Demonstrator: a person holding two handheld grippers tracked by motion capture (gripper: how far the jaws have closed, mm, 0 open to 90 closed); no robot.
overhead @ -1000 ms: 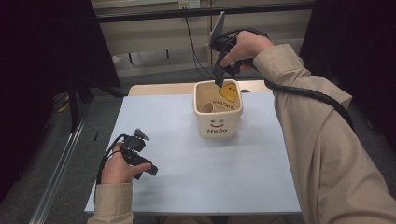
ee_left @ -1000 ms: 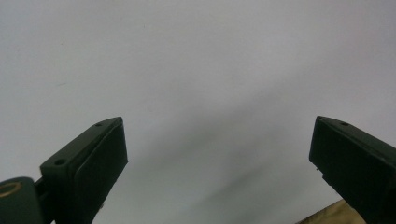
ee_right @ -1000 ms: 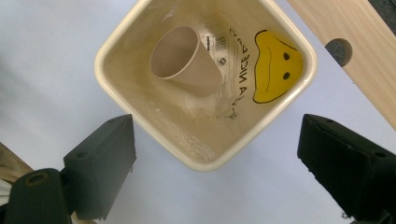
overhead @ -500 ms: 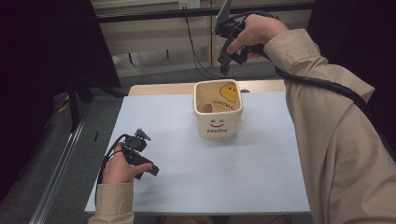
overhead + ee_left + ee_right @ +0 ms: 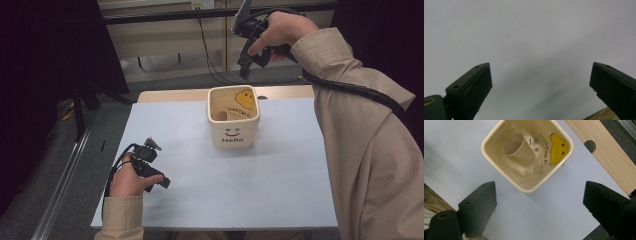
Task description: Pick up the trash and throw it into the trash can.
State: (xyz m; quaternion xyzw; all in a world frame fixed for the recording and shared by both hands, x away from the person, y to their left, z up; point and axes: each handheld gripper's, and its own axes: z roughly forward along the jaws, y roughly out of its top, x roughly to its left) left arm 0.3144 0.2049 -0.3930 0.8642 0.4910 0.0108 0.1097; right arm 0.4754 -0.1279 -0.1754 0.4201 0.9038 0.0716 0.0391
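1. Right gripper — fingers apart, nothing between them. It hangs high above the far edge of the table, pointing down at the bin.
2. Left gripper — fingers apart too, nothing held. The hand rests it on the near left part of the table, well apart from the bin.
3. Bin: cream, square-mouthed, upright, standing on the pale sheet toward the table's far middle.
4. High view gives the bin's front wall — a small smile and the word "Hello" — plus both arms in tan sleeves and the right gripper's cable.
5. Right gripper view looks straight down the bin's mouth instead: a brown paper cup lies tilted on its side inside, mouth toward the rim, against one wall. A clear wrapper with print lies under it, and a yellow face marks the inner wall.
6. High view catches only the cup's rim inside the bin.
7. Right gripper view also shows a bare wooden strip with a round hole past the sheet's edge.
8. Left gripper view: plain pale sheet between its fingers, a sliver of wood at the lower right.
9. Count: one bin, one cup, one wrapper, two grippers.
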